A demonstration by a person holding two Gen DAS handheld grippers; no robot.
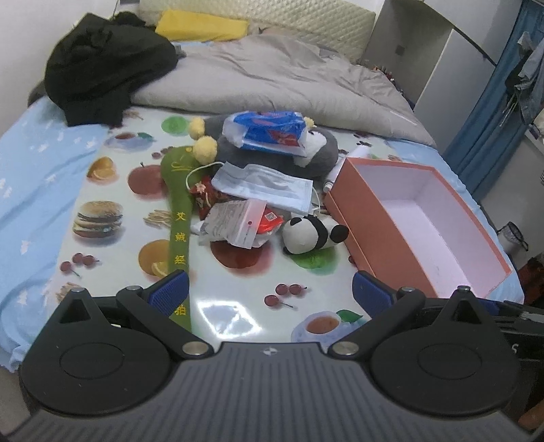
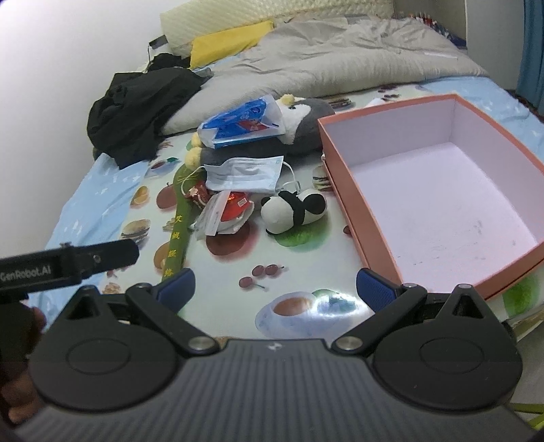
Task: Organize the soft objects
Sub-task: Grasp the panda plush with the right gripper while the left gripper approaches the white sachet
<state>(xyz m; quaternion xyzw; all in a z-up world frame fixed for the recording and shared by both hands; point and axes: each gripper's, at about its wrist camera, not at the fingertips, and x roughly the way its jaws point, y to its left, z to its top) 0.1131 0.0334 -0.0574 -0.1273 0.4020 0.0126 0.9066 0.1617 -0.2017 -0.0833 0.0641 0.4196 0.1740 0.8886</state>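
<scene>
A pile of soft things lies on a fruit-print mat (image 1: 112, 190) on the bed. A small panda plush (image 1: 311, 233) (image 2: 292, 210) lies nearest the orange box (image 1: 421, 224) (image 2: 442, 190), which stands open with a bare white inside. Behind it a grey penguin plush (image 1: 272, 149) (image 2: 299, 125) carries a blue tissue pack (image 1: 272, 129) (image 2: 238, 124). A blue face mask (image 1: 265, 185) (image 2: 244, 173), a red pouch (image 1: 207, 197), plastic packets (image 1: 238, 224) (image 2: 227, 212) and a long green fabric stick (image 1: 178, 217) (image 2: 176, 231) lie in front. My left gripper (image 1: 270, 292) and right gripper (image 2: 275, 285) hover open over the mat's near edge, holding nothing.
A grey duvet (image 1: 272, 71), black clothing (image 1: 105, 74) (image 2: 142, 105) and a yellow cloth (image 1: 204, 25) cover the back of the bed. Blue curtains (image 1: 493, 102) hang at the right. In the right wrist view, the left gripper's body (image 2: 68, 263) and a hand sit at the lower left.
</scene>
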